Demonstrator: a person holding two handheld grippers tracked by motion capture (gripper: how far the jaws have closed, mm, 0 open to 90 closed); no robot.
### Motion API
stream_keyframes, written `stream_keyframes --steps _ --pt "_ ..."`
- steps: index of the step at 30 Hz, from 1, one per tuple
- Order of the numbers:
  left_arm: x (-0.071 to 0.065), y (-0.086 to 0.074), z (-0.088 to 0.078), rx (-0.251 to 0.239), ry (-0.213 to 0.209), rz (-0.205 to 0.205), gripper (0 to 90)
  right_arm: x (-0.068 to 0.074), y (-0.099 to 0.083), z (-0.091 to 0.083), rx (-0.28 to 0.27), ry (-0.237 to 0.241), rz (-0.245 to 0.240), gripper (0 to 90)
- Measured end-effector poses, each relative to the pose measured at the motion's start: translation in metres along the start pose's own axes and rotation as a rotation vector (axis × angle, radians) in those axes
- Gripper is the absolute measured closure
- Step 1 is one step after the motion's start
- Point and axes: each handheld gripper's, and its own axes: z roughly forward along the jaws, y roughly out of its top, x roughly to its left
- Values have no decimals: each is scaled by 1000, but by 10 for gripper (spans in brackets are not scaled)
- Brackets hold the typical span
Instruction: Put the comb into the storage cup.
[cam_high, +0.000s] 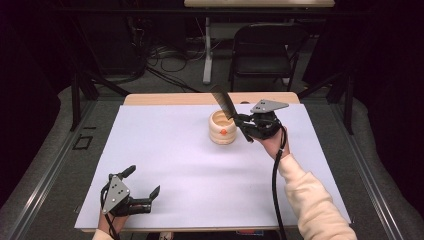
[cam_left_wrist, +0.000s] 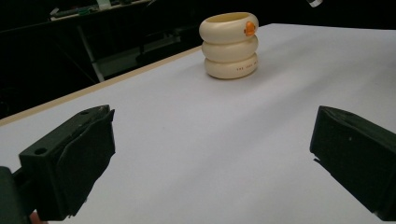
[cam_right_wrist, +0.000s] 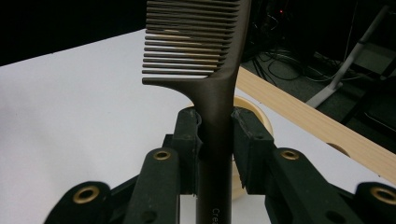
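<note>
Gripping a dark comb (cam_right_wrist: 212, 93) by its handle, the right gripper (cam_high: 248, 126) is held just right of the cream ringed holder (cam_high: 222, 128), far centre, likely for insertion. Left gripper (cam_high: 142, 186) is rested open, near left.

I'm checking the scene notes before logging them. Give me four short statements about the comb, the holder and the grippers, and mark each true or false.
1. The right gripper is shut on the dark comb. True.
2. The cream ringed holder lies tipped on its side. False: it stands upright on the white table.
3. The left gripper is open and holds nothing. True.
4. The comb already rests inside the holder. False: it is held above it, teeth end up.
</note>
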Motion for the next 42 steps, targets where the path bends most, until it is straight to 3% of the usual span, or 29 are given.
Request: stream_keyframes --steps 13,24,42 --pt "0 0 0 -1 0 -2 1 -3 5 14 -17 -4 -14 723" --pt "0 0 0 -1 0 -2 1 -8 6 23 -37 -17 5 722" --pt "0 0 0 -1 -1 -1 1 -8 14 29 -63 -19 5 721"
